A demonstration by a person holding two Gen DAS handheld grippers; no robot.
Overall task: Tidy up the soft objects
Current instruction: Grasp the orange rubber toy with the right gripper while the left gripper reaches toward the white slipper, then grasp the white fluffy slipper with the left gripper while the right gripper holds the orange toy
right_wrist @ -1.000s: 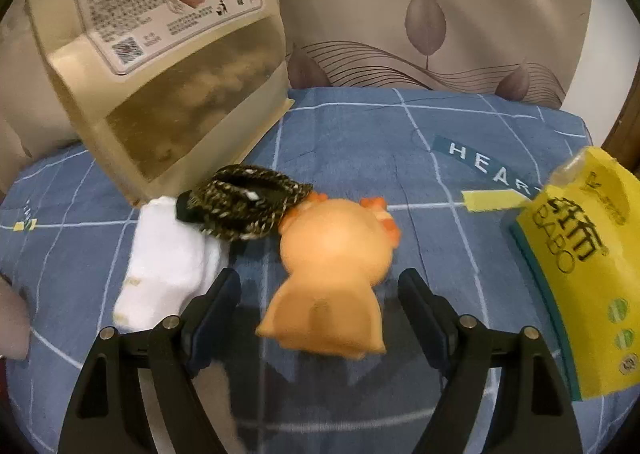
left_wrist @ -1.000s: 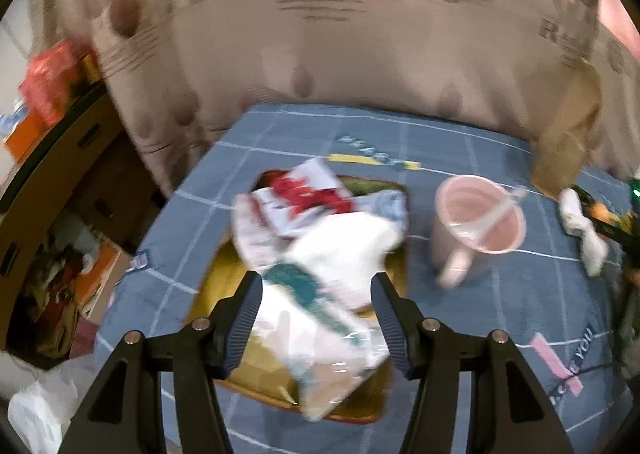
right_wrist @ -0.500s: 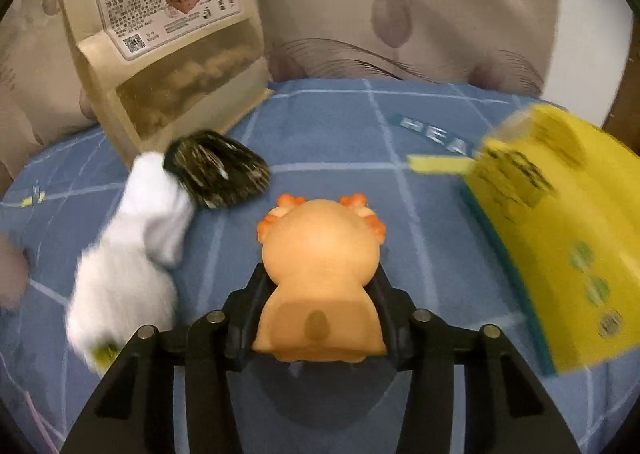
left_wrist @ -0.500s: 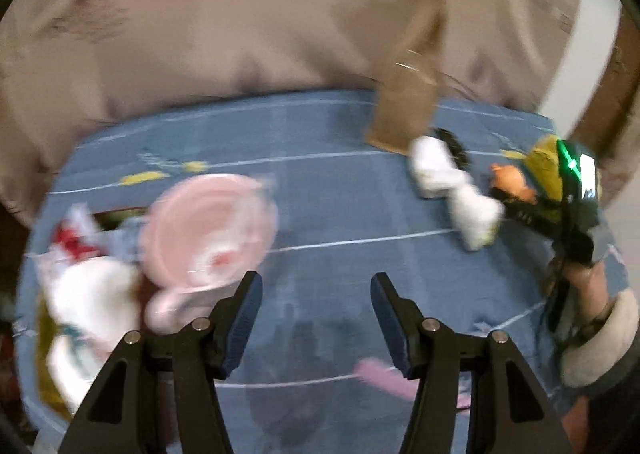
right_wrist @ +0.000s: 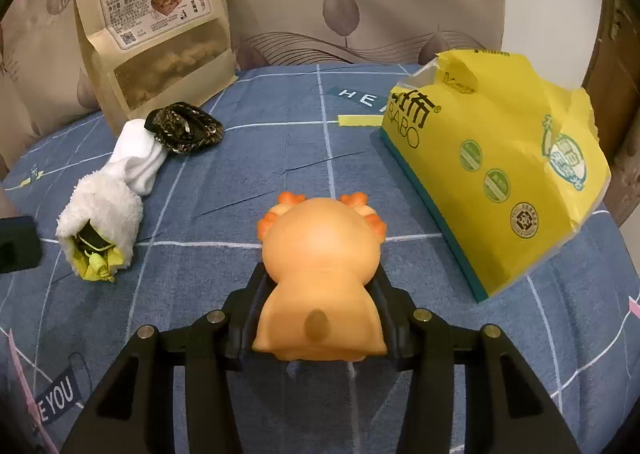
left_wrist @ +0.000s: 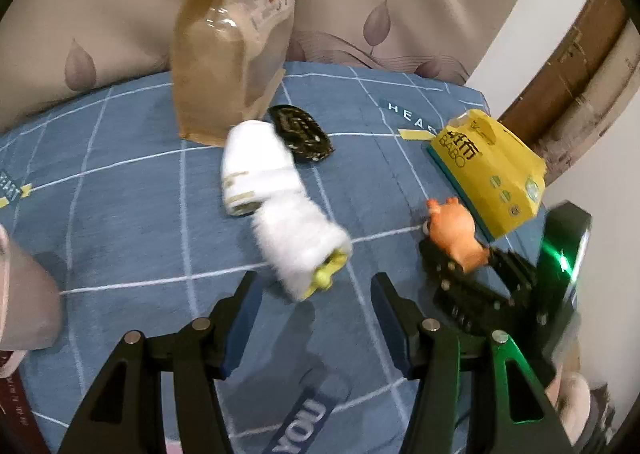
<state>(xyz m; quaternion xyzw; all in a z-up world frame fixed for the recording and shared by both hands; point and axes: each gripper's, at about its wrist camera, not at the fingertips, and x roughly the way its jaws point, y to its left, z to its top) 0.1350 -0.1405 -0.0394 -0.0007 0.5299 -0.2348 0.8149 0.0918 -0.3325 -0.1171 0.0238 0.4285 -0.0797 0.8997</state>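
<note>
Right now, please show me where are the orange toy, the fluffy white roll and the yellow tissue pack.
orange toy (right_wrist: 320, 254): right wrist view, middle of its rounded back.
fluffy white roll (left_wrist: 298, 240): left wrist view, middle of the fleecy side.
yellow tissue pack (right_wrist: 500, 174): right wrist view, printed front face.

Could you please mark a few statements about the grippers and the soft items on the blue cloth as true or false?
1. The right gripper is shut on the orange toy. True.
2. The left gripper grips the fluffy white item. False: it is open, with the item ahead of its fingers.
3. The yellow pack stands left of the orange toy in the right wrist view. False: it lies to the right.
4. The dark patterned item lies in front of the kraft snack bag. True.
</note>
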